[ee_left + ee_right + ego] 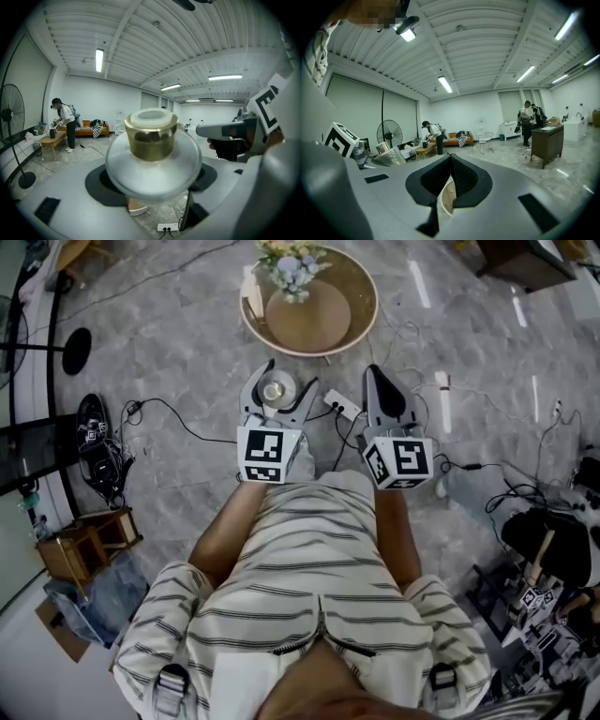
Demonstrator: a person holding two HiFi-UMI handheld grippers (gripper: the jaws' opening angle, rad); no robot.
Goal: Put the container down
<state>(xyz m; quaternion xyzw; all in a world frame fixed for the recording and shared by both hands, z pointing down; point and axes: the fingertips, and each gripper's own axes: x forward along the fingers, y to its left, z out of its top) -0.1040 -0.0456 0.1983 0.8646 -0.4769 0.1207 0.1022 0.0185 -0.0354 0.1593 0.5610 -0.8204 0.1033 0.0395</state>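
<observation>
left gripper (280, 390) clamped on the container (151, 140) at frame centre, below the round table (373, 298) at top. right gripper (449, 174) jaws together, empty. keep it upright; set down clear of the flowers (289, 263).

container (276, 389): sides hidden by fingers (253, 397) | round table (371, 296): cut by top edge

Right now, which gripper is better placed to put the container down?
Left. The left gripper holds the container between its jaws; the right gripper is shut and empty.
</observation>
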